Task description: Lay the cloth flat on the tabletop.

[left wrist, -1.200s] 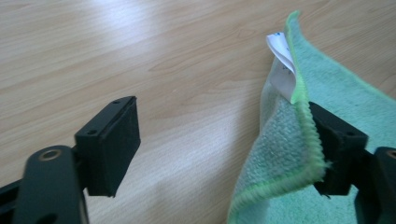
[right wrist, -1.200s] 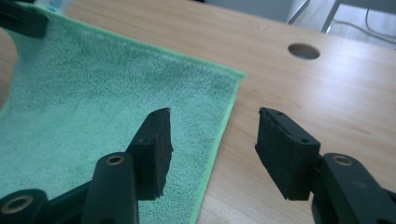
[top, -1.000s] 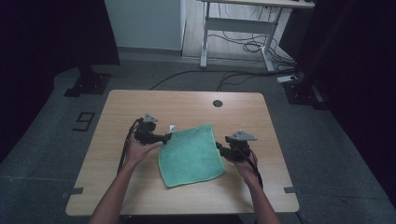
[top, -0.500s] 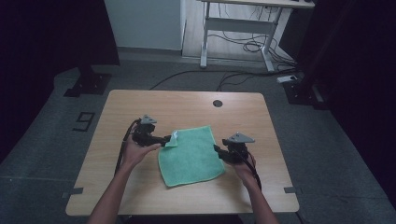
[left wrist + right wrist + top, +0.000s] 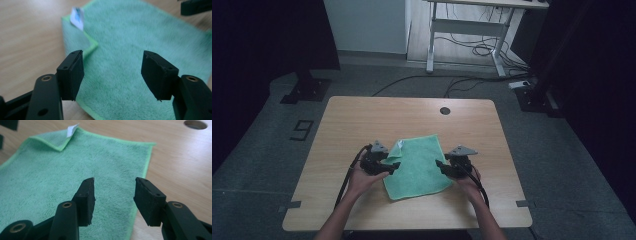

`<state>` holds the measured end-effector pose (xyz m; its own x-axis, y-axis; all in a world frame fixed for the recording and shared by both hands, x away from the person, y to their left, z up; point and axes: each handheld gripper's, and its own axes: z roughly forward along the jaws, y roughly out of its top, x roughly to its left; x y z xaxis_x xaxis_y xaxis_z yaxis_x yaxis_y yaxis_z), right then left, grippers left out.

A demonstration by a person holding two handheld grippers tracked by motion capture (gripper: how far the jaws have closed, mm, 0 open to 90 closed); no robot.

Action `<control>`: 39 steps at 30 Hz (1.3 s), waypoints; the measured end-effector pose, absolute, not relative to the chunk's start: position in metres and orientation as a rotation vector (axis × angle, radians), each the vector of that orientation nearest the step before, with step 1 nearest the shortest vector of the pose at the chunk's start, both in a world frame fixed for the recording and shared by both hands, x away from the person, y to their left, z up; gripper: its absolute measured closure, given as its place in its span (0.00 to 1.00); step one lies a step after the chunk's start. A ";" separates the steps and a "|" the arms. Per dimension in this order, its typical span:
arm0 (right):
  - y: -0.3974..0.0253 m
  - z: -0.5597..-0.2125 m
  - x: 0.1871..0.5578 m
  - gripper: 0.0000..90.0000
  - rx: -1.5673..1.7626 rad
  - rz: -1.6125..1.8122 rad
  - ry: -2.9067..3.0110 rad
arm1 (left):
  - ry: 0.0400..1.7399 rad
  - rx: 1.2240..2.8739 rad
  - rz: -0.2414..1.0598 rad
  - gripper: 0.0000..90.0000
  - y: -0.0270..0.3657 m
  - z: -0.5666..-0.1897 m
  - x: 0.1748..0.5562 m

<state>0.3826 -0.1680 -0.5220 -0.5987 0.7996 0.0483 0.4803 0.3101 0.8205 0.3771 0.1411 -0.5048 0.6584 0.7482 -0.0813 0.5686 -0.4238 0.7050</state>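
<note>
A green cloth [image 5: 419, 165] lies flat on the wooden table [image 5: 362, 120], its far-left corner folded over with a white label [image 5: 398, 145] showing. My left gripper [image 5: 395, 166] hovers at the cloth's left edge, open, nothing between its fingers. In the left gripper view the open gripper [image 5: 112, 65] frames the cloth [image 5: 120, 37] and the label [image 5: 77, 17]. My right gripper [image 5: 440, 165] is at the cloth's right edge, also open. In the right gripper view that gripper [image 5: 114, 186] stands open just above the cloth [image 5: 62, 165], near its right hem.
A round cable hole [image 5: 445, 110] sits in the table's far side, also seen as a hole [image 5: 195, 124] in the right gripper view. Bare wood surrounds the cloth. Beyond the table are floor cables [image 5: 472, 50] and a desk frame [image 5: 464, 25].
The left gripper has drawn back toward the person from the cloth's far-left corner, which now lies folded over with the label up. The right gripper has barely moved.
</note>
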 end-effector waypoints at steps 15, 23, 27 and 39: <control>-0.153 -0.546 0.378 0.65 1.111 1.059 2.369 | 1.085 2.200 0.326 0.51 0.138 -0.536 0.386; -0.162 -0.548 0.360 0.67 1.122 1.079 2.344 | 1.055 2.204 0.316 0.50 0.132 -0.537 0.384; -0.170 -0.549 0.342 0.68 1.108 1.082 2.343 | 1.009 2.231 0.308 0.50 0.123 -0.537 0.378; -0.183 -0.547 0.315 0.68 1.125 1.049 2.344 | 0.938 2.249 0.287 0.48 0.097 -0.534 0.379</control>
